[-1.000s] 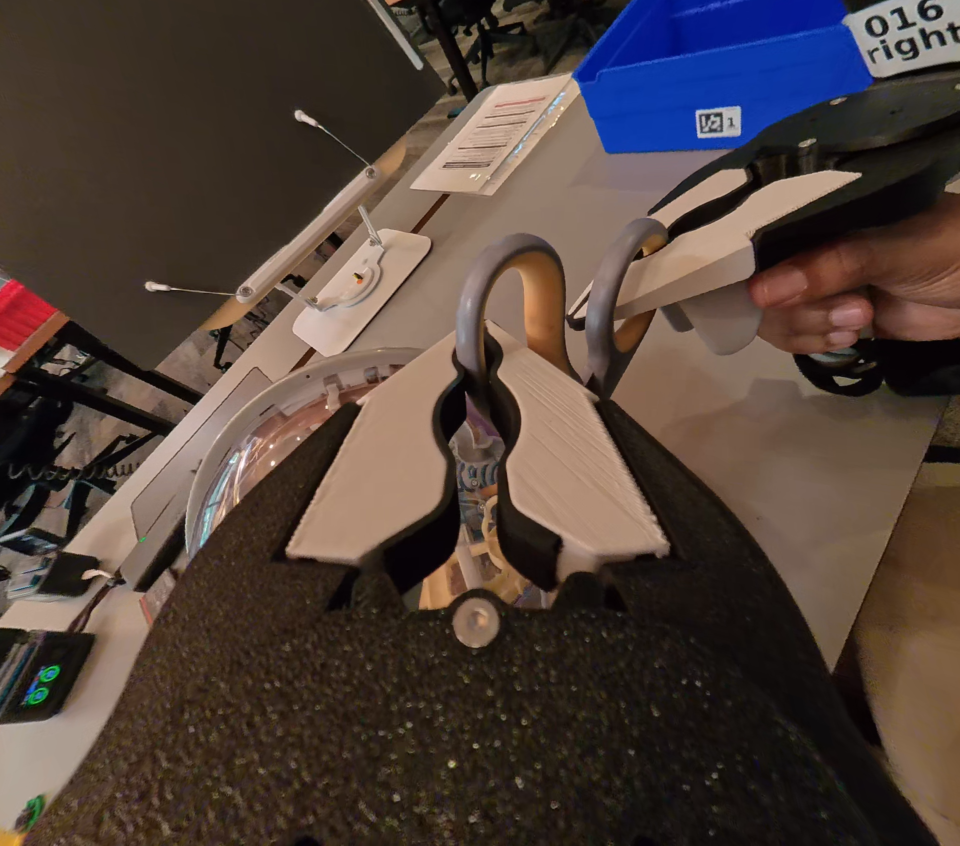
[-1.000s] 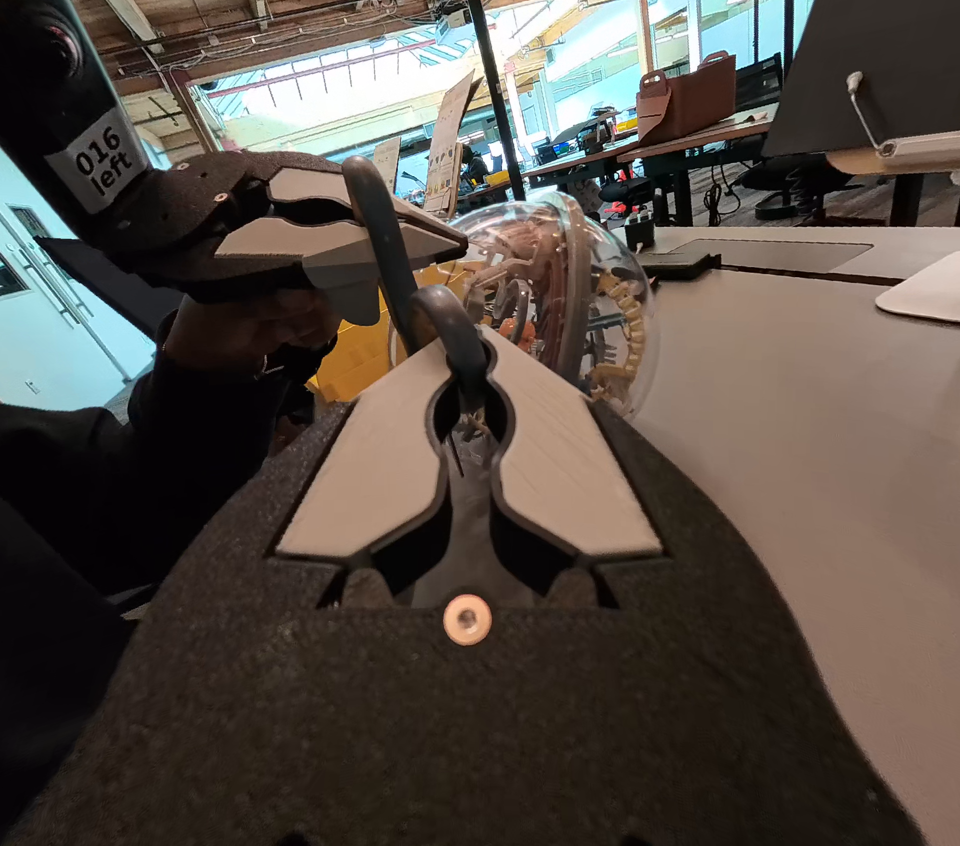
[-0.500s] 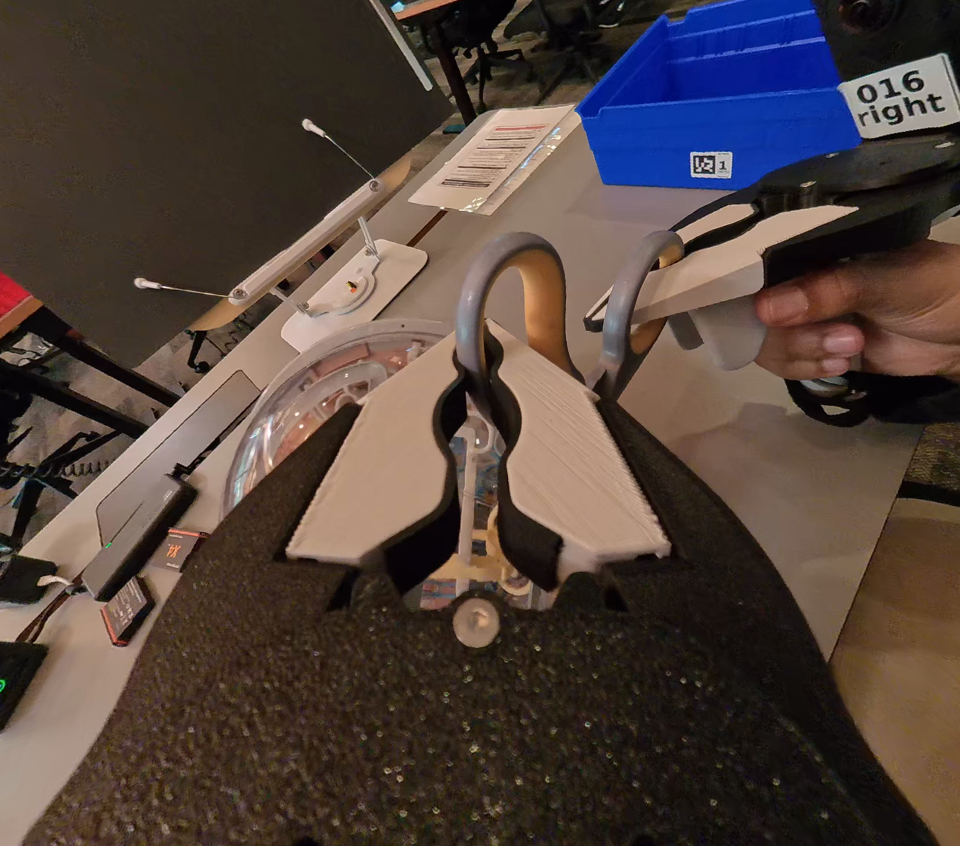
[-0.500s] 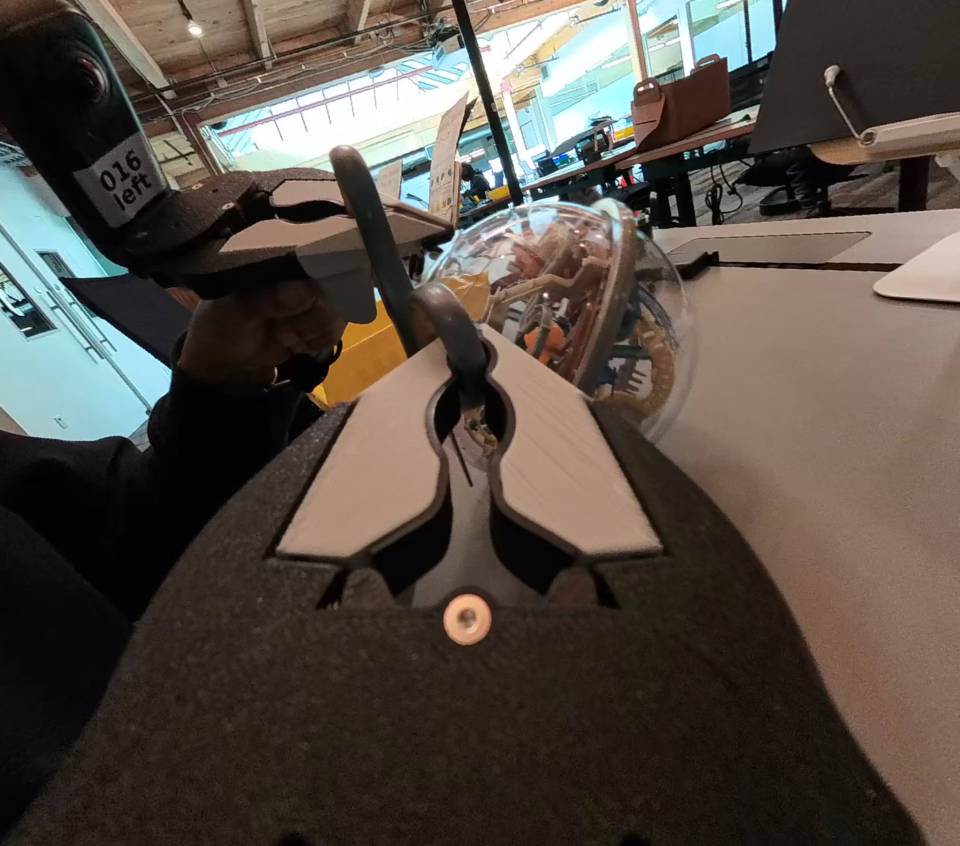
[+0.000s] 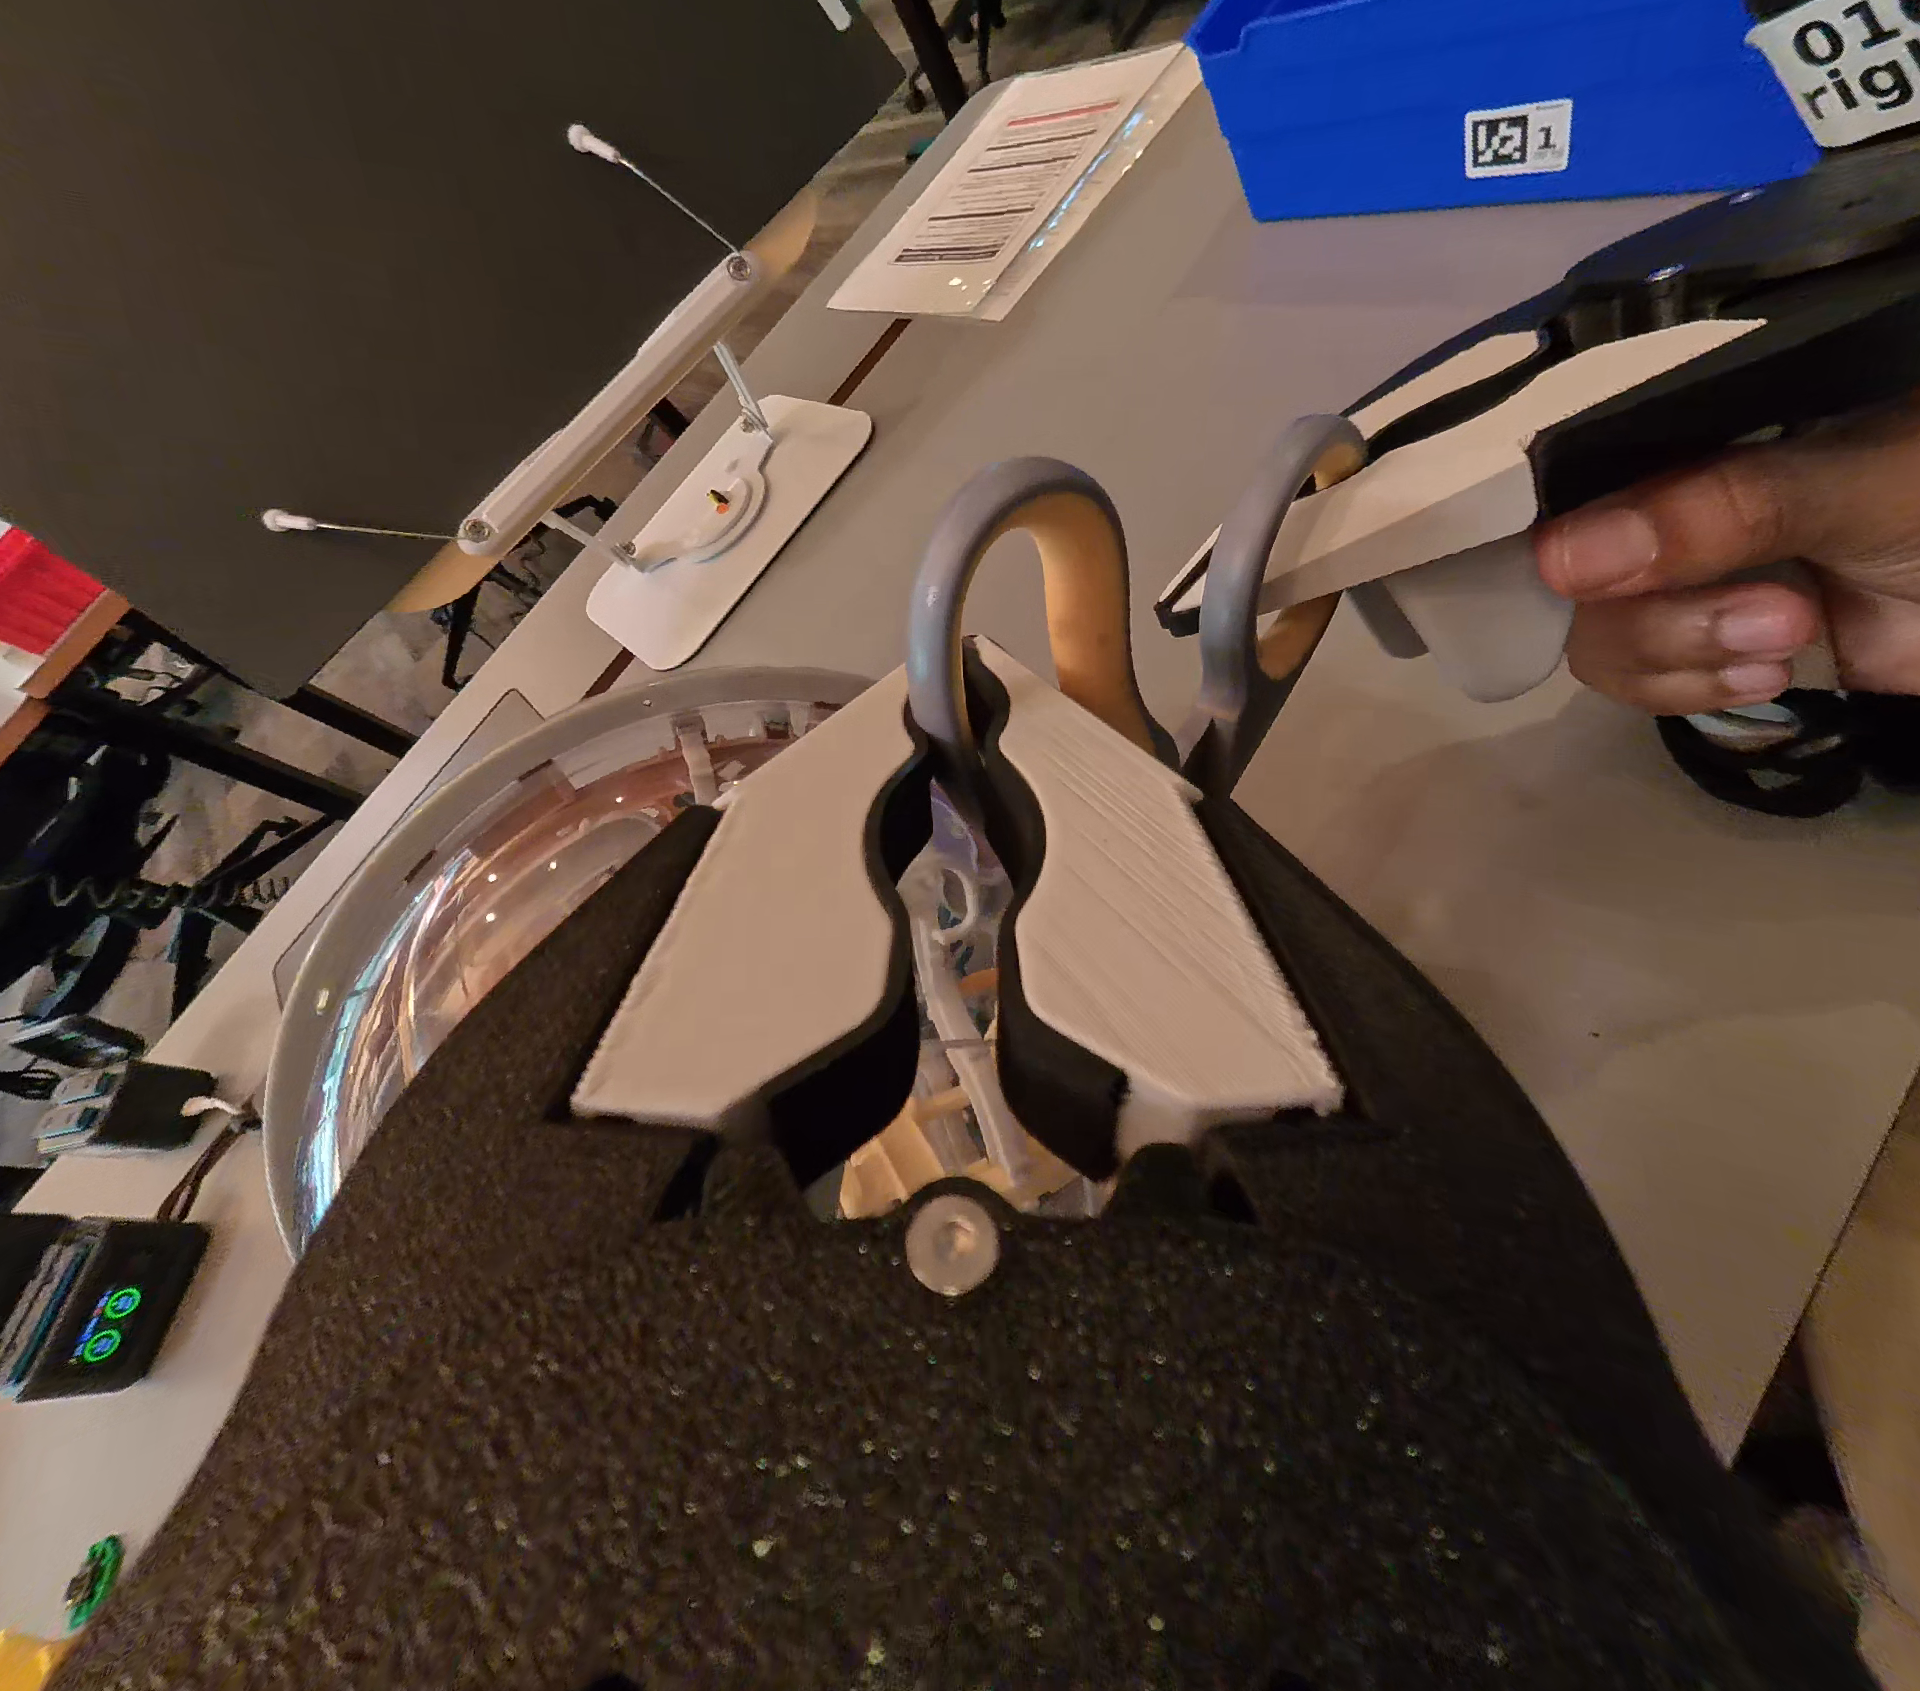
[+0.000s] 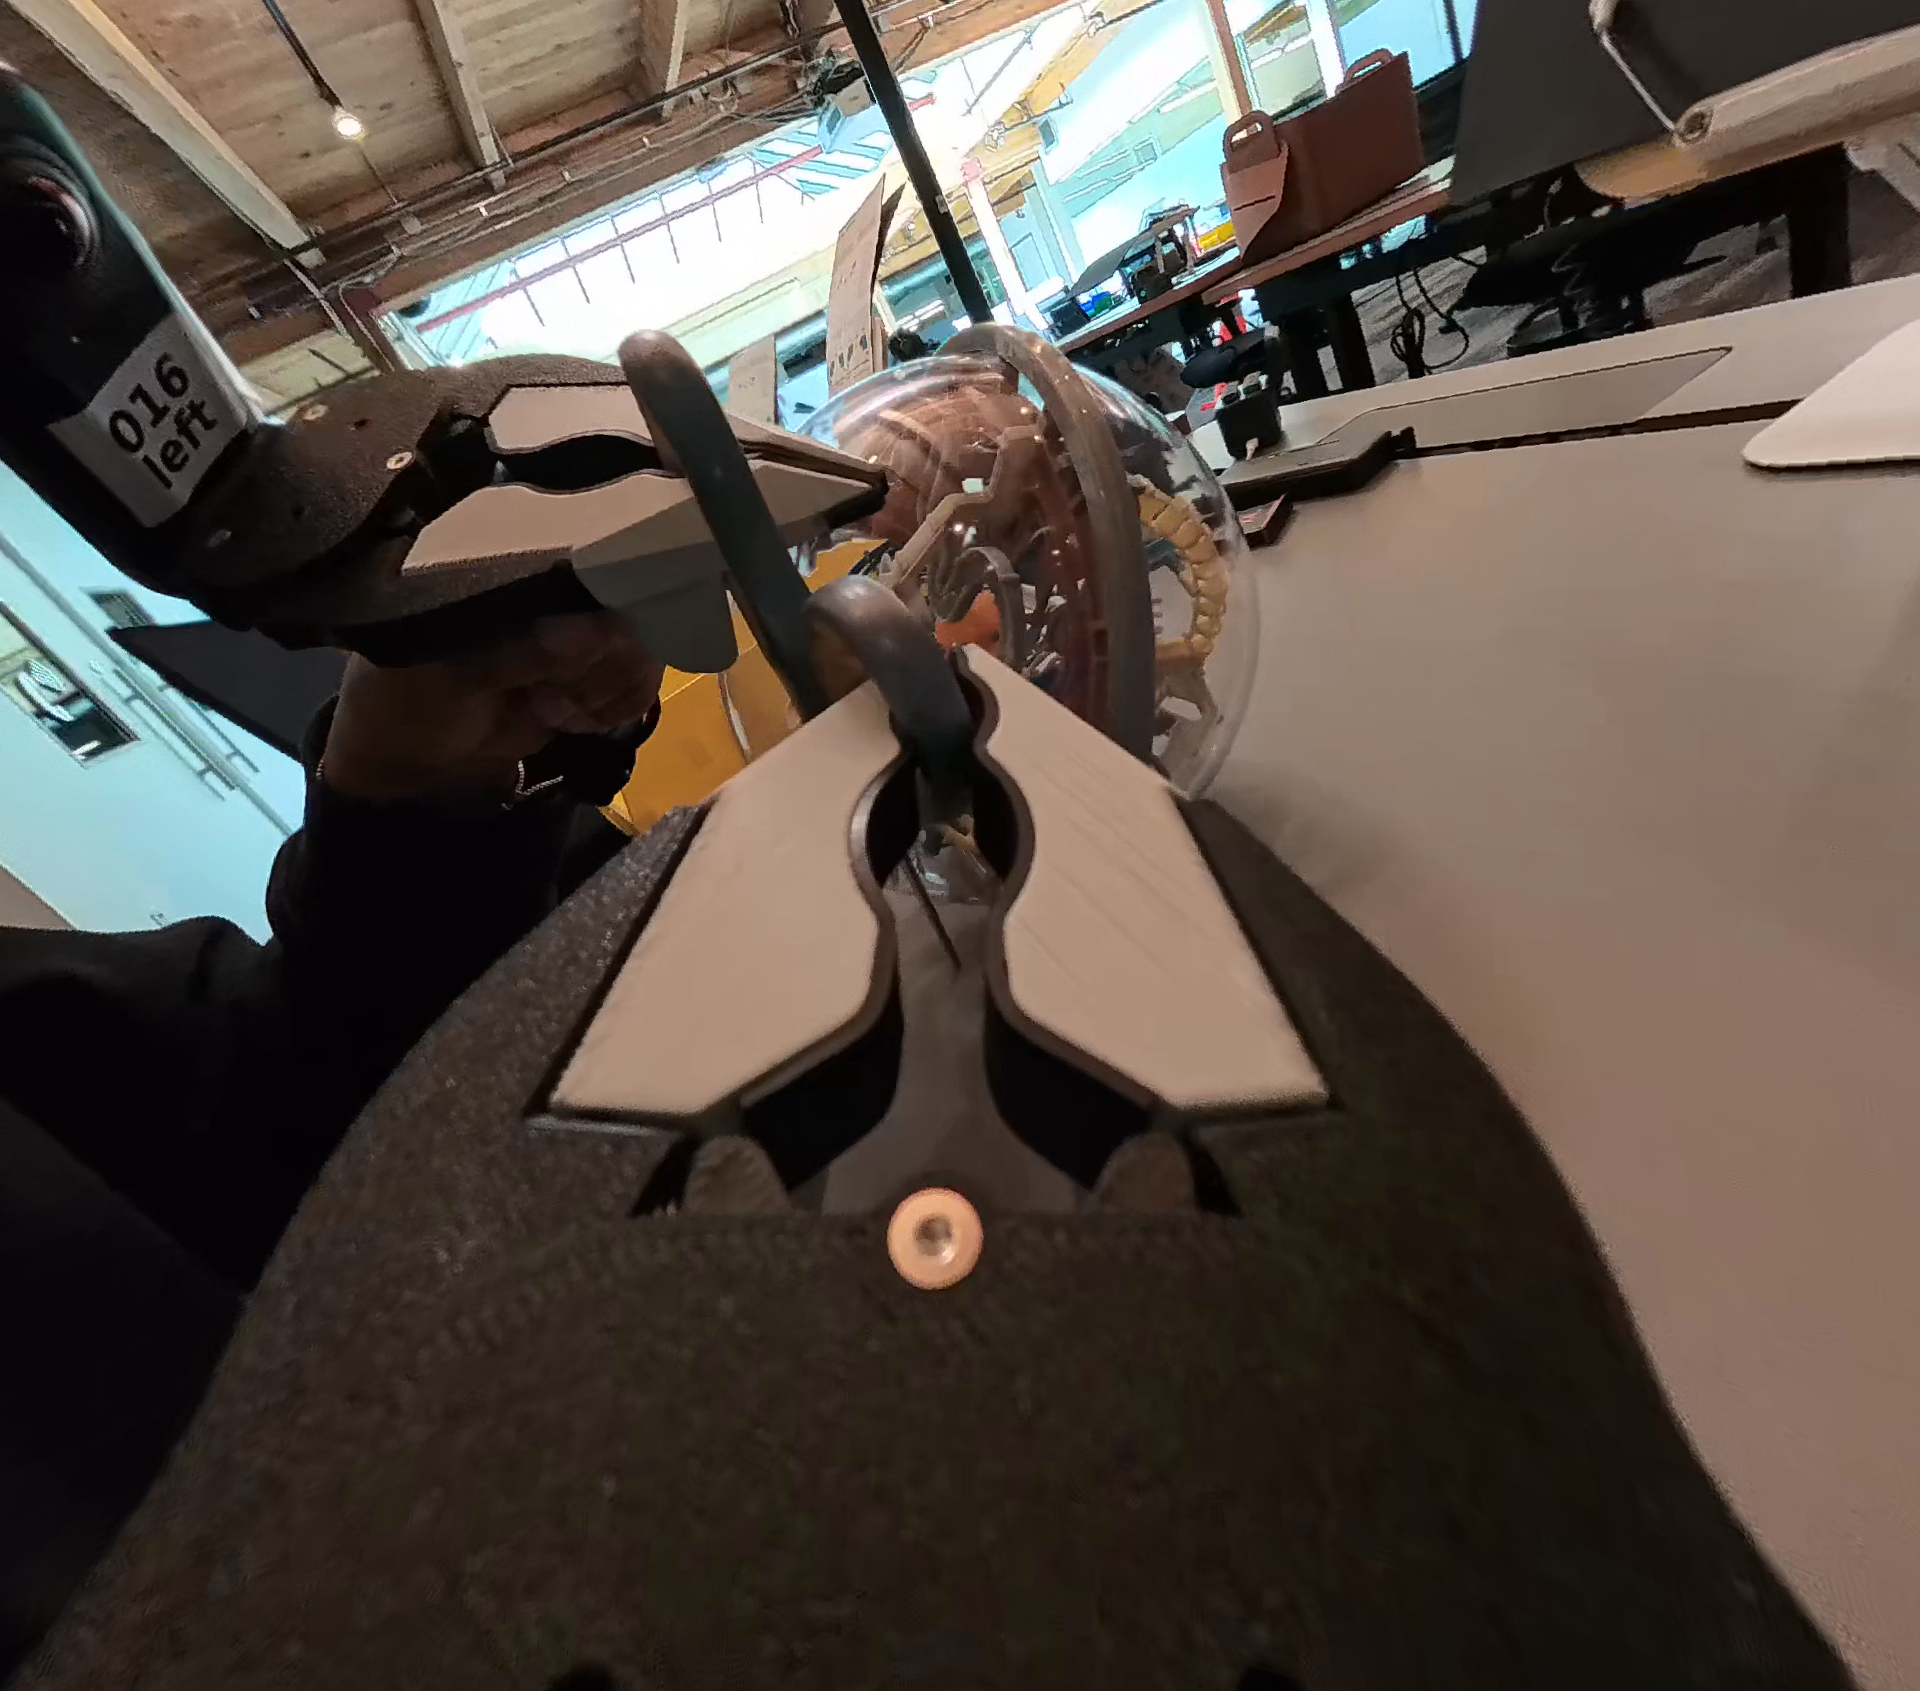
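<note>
Left wrist view: what lies on the left?

A clear ball (image 5: 416, 914) with a maze of parts inside, on the table (image 5: 1455, 966). Behind it stands a white stand (image 5: 727, 519).

And the left gripper (image 5: 951, 665)?

Its fingers are closed on one grey loop of the scissors (image 5: 1018, 472), which are held up off the table, just by the ball. Whether they touch the ball, I cannot tell.

Further right?

The right gripper (image 5: 1247, 571) comes in from the side with its fingers pinched on the other loop. A hand (image 5: 1714, 602) holds it. A blue bin (image 5: 1455, 31) stands beyond.

Does the right wrist view agree?

Yes. There the left gripper grips the taller loop, and the right one has its fingers all but closed, with the nearer loop nipped at their tips. The ball sits behind both. The blades are mostly hidden.
</note>
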Tool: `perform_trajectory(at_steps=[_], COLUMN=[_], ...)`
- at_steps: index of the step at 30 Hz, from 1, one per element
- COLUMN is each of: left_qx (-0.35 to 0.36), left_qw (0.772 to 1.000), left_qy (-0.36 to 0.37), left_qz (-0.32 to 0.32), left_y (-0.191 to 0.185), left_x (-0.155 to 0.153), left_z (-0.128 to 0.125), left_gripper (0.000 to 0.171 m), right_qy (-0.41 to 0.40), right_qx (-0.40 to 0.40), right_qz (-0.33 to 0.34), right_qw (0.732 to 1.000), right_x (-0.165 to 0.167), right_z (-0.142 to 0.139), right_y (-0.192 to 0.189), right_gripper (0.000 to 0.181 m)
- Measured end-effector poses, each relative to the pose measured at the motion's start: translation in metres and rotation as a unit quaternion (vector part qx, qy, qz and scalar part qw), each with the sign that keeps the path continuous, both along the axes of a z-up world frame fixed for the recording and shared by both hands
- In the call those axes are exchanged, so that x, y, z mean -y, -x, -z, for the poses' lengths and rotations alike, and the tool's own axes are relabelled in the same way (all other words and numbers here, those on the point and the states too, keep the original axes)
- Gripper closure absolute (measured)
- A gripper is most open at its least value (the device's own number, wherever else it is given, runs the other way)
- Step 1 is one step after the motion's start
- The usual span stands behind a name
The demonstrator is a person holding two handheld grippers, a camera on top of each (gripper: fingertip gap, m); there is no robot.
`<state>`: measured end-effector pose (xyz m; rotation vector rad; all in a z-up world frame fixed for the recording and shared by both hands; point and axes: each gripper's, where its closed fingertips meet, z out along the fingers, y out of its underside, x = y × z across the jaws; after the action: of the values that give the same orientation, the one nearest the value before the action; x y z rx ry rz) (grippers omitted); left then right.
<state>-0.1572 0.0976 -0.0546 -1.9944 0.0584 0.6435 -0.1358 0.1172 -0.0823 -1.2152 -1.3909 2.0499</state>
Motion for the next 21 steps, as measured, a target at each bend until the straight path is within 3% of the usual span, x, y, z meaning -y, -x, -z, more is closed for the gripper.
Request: perform_trajectory(at_steps=[11,16,21], left_qx=[-0.028,0.031,0.067], left_qw=[0.999,0.999,0.994], left_qy=[0.032,-0.016,-0.088], left_qz=[-0.010,0.016,0.015], left_y=[0.005,-0.003,-0.008], left_x=[-0.003,-0.004,-0.002], left_z=[0.008,-0.004,-0.033], left_gripper=[0.171,0.171,0.171], right_qy=[0.031,0.010,-0.015], right_qx=[0.013,-0.010,-0.034], right_qz=[0.002,0.026,0.063], right_qw=[0.999,1.000,0.997], right_x=[-0.001,-0.003,-0.009], right_z=[0.012,-0.013,-0.061], right_y=[0.007,-0.002,-0.003], right_gripper=[0.181,0.181,0.181])
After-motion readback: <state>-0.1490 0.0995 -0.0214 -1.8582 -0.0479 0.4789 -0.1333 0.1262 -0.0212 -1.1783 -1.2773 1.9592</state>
